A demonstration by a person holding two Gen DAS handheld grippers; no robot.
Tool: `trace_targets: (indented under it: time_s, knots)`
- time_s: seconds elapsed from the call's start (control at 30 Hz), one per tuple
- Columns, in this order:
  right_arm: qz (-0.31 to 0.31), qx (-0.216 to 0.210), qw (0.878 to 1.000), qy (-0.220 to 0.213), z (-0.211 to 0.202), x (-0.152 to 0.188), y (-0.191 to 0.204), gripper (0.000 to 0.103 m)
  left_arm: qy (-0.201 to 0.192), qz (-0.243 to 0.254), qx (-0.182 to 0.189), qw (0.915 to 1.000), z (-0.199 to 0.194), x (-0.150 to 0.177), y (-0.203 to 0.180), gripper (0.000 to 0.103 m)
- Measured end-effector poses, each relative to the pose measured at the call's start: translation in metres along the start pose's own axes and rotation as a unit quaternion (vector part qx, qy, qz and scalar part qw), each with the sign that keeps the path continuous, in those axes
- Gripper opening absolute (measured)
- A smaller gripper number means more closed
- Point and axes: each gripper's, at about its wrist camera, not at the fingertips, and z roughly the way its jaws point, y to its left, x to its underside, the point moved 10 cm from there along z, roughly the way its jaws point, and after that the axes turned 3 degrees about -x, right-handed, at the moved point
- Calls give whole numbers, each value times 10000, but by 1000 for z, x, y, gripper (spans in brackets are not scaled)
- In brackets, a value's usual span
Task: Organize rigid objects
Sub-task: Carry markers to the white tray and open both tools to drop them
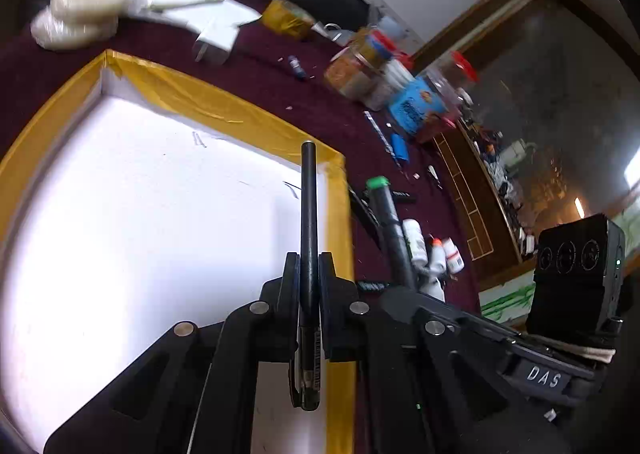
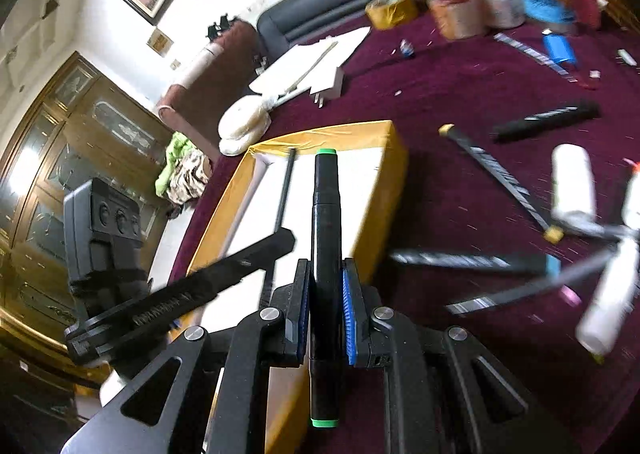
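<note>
My left gripper is shut on a thin black pen and holds it over the white inside of a yellow-rimmed box. My right gripper is shut on a thick black marker with green ends, just right of the same box. In the left wrist view the marker and the right gripper show beside the box's right wall. In the right wrist view the left gripper's finger and its pen reach over the box.
Several black markers and small white bottles lie on the dark red tablecloth right of the box. Jars, a blue cup, a tape roll and white sheets stand farther back. A wooden cabinet is at the left.
</note>
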Motion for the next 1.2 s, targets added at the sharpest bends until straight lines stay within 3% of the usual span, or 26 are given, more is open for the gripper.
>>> trace_targets:
  time_s: [0.17,0.33,0.4,0.5,0.67,0.83,0.97,1.13,1.2]
  knots:
    - [182,504,9984,181,46,-22,-8,13,107,-249,-14,9996,29,-18,20,6]
    - [215,821,9964,59,59,-42,-13,13,194,-591,-27,9981,45,-24,37,7]
    - [310,810,9962,86,55,-45,-17,14,180,-766,98,9969,42,-23,41,18]
    - [210,823,9963,96,50,-47,-15,24,51,-958,256,9951,30,-21,47,31]
    - [46,842,9960,-279,20,-48,-12,31,-522,-1090,-144,9926,-1,-13,79,32]
    - [9,1015,9928,-629,-16,-40,-28,35,-1138,-1514,-635,9798,-37,6,114,32]
    - [165,1045,9916,-741,-39,-25,-48,35,-1293,-1671,-601,9756,-47,20,119,32]
    - [198,1218,9870,-1028,-77,-11,-72,35,-1187,-1795,-523,9752,-54,21,113,38]
    - [45,1466,9797,-1367,-102,-10,-82,36,-1374,-1376,-468,9798,-69,20,87,47]
